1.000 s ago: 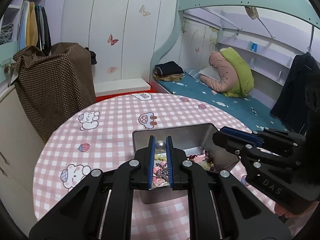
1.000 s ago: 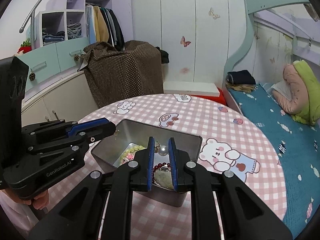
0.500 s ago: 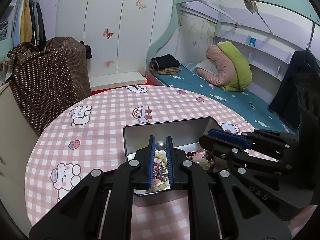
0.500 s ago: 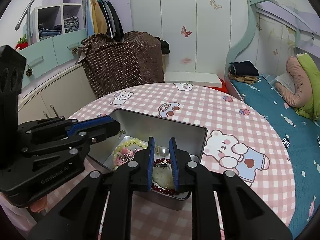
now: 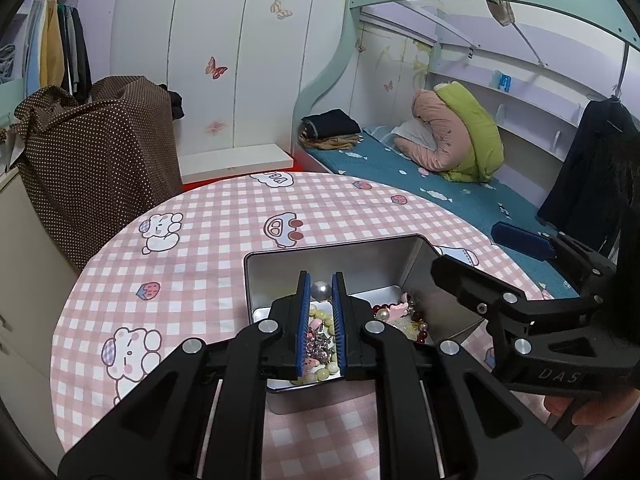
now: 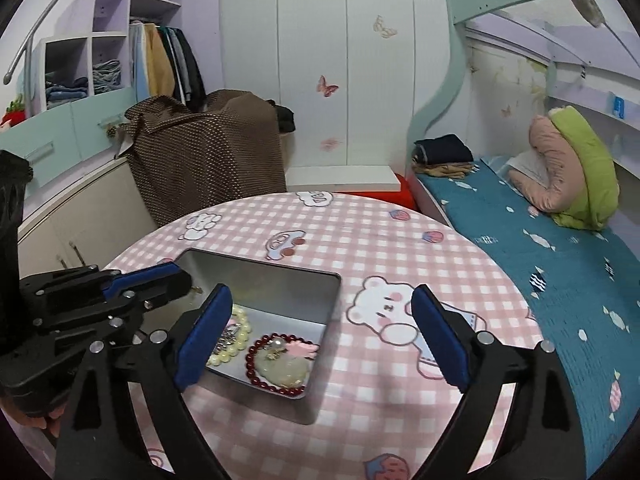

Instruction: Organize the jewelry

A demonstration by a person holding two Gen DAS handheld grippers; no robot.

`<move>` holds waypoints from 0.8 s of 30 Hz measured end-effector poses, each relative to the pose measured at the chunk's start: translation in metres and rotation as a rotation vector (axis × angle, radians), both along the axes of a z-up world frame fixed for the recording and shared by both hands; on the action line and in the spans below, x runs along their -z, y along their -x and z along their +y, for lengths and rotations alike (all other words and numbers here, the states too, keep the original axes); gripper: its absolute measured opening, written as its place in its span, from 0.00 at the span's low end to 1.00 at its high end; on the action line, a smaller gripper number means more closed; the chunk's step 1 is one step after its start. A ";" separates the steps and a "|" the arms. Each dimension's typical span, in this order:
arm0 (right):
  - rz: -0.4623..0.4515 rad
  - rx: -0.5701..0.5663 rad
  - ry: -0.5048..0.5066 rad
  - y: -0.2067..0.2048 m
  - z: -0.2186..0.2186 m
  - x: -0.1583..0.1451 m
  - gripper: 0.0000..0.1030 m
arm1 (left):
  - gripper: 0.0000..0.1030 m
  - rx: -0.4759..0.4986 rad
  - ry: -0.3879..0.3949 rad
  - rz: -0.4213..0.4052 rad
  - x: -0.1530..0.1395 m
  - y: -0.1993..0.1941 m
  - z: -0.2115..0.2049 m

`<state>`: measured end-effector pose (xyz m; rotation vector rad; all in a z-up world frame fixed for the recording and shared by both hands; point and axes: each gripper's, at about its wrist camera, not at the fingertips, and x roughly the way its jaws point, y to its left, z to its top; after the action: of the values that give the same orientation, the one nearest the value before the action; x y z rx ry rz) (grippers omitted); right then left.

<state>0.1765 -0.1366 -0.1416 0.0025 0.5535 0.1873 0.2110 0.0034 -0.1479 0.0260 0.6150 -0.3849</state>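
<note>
A silver metal tin [image 5: 360, 254] [image 6: 280, 276] stands on the round table and holds jewelry: a red bead bracelet [image 6: 276, 364], a pale green pendant [image 6: 282, 370], a cream bead bracelet [image 6: 236, 340] and pink charms [image 5: 396, 308]. My left gripper [image 5: 321, 280] is shut on a white pearl earring [image 5: 321, 290] and holds it above the tin. My right gripper [image 6: 322, 332] is open and empty over the tin's right edge; in the left wrist view it [image 5: 472, 256] sits at the right, jaws apart.
The table has a pink checked cloth [image 5: 224, 236] [image 6: 400, 248] with cartoon prints. A brown dotted cover [image 5: 92, 152] stands behind at the left. A bed with teal sheet [image 6: 540, 248] runs along the right. White cabinets [image 6: 60, 220] are at the far left.
My right gripper has opened wide and let go of the pearl earring it held, which now lies in the tin. My left gripper stays shut on its pearl earring above the tin.
</note>
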 end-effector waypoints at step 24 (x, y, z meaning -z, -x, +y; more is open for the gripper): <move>0.025 0.019 0.002 0.004 -0.007 0.005 0.86 | 0.59 -0.053 -0.007 -0.018 -0.006 0.006 0.003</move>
<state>0.1730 -0.1432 -0.1470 0.0081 0.5786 0.1685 0.2053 0.0068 -0.1422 0.0197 0.5980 -0.3304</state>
